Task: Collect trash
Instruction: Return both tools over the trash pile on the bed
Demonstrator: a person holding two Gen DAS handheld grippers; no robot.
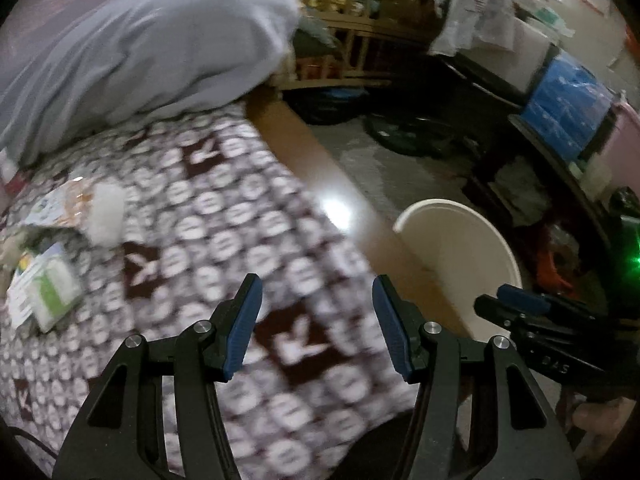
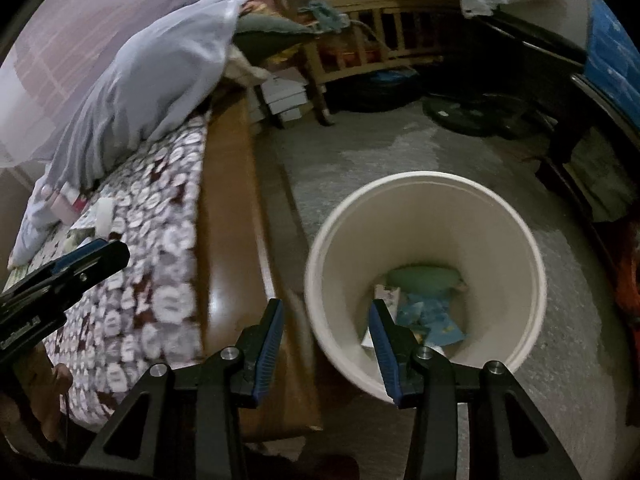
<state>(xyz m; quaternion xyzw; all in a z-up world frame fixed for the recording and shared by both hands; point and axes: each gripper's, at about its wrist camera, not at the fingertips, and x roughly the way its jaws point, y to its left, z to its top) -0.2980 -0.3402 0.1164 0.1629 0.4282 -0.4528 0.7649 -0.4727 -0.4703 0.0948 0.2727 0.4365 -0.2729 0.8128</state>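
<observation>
We hold both grippers, left (image 1: pixel 316 326) and right (image 2: pixel 326 346), fingers apart and empty. Wrappers (image 1: pixel 44 292) lie on the bed (image 1: pixel 224 216); beside it the bucket (image 2: pixel 520 248) holds trash (image 2: pixel 430 308).

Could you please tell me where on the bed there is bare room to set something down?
The patterned bedspread is bare between the litter and the wooden bed rail, ahead of the open left tongs. It is crowded at the left: wrappers, a white wad, and the grey pillow behind.
</observation>
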